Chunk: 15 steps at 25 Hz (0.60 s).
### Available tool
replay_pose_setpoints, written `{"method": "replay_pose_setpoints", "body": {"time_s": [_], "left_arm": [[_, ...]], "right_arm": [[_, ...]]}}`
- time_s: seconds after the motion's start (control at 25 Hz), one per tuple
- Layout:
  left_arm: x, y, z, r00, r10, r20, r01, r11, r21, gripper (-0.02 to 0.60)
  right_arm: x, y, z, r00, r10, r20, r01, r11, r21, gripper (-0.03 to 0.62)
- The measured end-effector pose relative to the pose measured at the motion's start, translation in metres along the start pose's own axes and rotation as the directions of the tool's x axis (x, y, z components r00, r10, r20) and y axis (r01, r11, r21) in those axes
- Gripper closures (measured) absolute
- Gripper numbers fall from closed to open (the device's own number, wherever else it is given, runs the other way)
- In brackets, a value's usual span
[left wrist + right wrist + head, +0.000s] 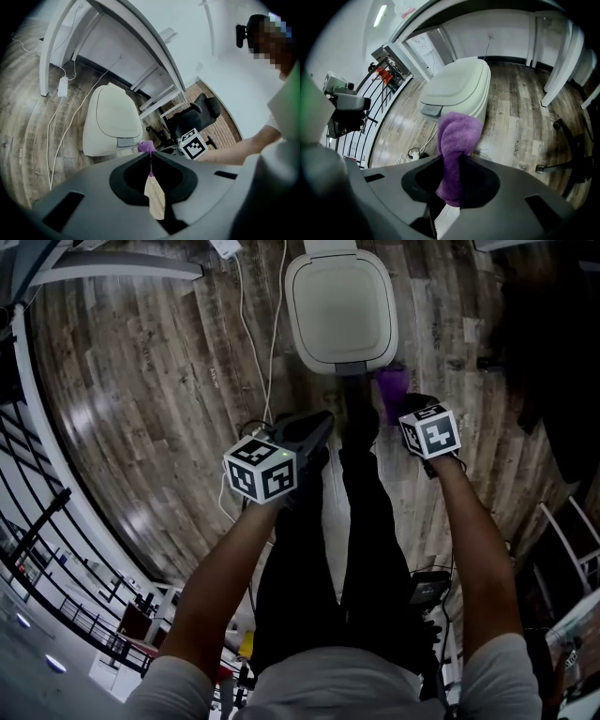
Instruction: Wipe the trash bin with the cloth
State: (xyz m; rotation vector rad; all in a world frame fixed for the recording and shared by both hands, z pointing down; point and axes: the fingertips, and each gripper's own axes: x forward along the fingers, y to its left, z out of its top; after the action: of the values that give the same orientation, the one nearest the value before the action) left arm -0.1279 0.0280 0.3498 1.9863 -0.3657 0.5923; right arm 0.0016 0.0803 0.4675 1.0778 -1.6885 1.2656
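A white trash bin (340, 306) with its lid down stands on the wood floor straight ahead of me; it also shows as the bin (112, 117) and the bin (459, 84). My right gripper (403, 404) is shut on a purple cloth (393, 383), which hangs just off the bin's near right corner. In the right gripper view the cloth (457, 136) bulges out past the jaws of the right gripper (451, 159). My left gripper (323, 423) is shut with nothing in it, just short of the bin's front edge; its jaws meet in the left gripper view (151, 159).
White cables (246, 324) and a power adapter (225, 247) lie on the floor left of the bin. A black office chair (197, 112) stands to the right, white desk legs (47, 56) behind. A black railing (37, 549) runs along the left.
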Motion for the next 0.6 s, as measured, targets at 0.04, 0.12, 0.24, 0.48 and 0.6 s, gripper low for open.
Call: {"method": "replay_pose_setpoints", "body": {"time_s": [0.04, 0.12, 0.24, 0.48, 0.6], "left_arm": [[0.0, -0.001, -0.002, 1.0, -0.007, -0.006, 0.007, 1.0, 0.004, 0.569], [-0.001, -0.001, -0.005, 1.0, -0.021, -0.019, 0.021, 1.0, 0.017, 0.569], [-0.005, 0.005, -0.01, 0.999, -0.033, -0.032, 0.034, 0.999, 0.02, 0.569], [-0.023, 0.018, -0.019, 0.998, -0.049, -0.045, 0.05, 0.999, 0.013, 0.569], [-0.035, 0.028, -0.019, 0.998, -0.054, -0.041, 0.054, 0.999, 0.008, 0.569]], "right_arm": [[-0.001, -0.003, 0.0, 1.0, -0.013, 0.016, 0.012, 1.0, 0.027, 0.499], [-0.001, -0.011, 0.002, 0.998, -0.044, 0.052, 0.039, 0.994, 0.101, 0.499], [0.002, -0.016, 0.007, 0.992, -0.082, 0.1, 0.057, 0.97, 0.235, 0.499], [0.029, 0.008, 0.02, 0.991, -0.071, 0.116, 0.021, 0.923, 0.385, 0.5], [0.04, 0.028, 0.029, 0.992, -0.065, 0.109, 0.018, 0.922, 0.388, 0.5]]}}
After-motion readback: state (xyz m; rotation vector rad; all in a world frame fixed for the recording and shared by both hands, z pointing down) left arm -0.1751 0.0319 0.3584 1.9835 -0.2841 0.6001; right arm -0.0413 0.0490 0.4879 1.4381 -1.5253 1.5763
